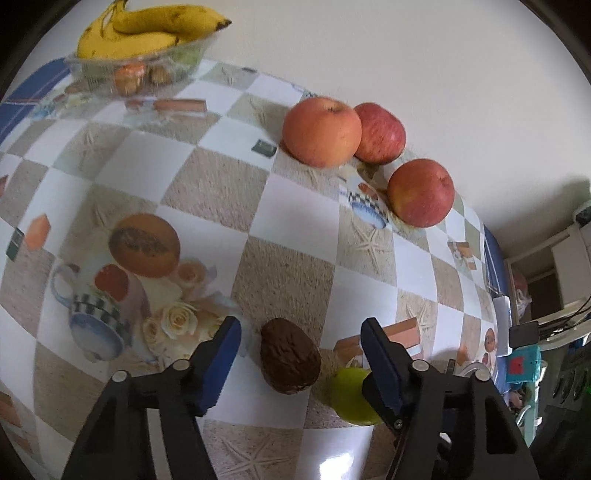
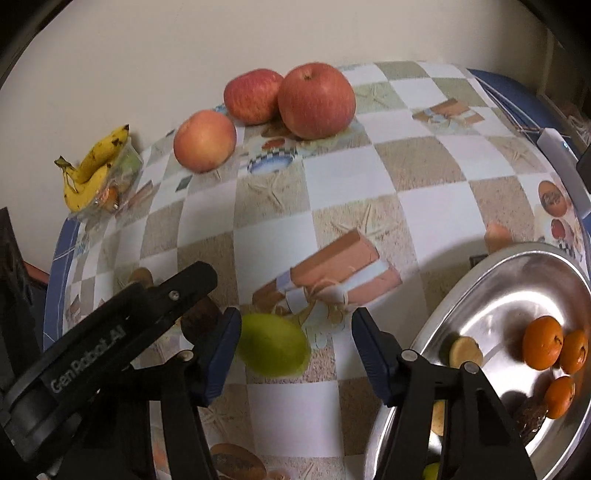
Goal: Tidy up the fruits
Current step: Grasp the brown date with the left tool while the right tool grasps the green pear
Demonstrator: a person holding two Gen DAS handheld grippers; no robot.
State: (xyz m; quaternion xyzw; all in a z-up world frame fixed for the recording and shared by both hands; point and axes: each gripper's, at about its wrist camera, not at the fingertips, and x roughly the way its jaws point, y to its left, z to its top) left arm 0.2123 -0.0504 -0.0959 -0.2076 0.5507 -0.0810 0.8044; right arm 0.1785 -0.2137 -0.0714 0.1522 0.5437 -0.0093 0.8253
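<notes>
Bracketing the wrinkled dark-brown oval fruit (image 1: pixel 290 356) on the checked worktop (image 1: pixel 295 206), the left hand-held gripper (image 1: pixel 299 356) stood part-open, pads clear; it needed centring before squeezing. Just beside it, the right hand-held gripper (image 2: pixel 293 349) straddled the yellow-green round fruit (image 2: pixel 273 345), left pad near-touching, not gripping.

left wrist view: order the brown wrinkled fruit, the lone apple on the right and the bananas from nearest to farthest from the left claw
1. Brown wrinkled fruit: between the fingers of the left claw, not yet pinched.
2. Lone apple: farther up the table, to the right, near the wall.
3. Bananas: farthest, on top of the clear container at the table's far left corner.
</notes>
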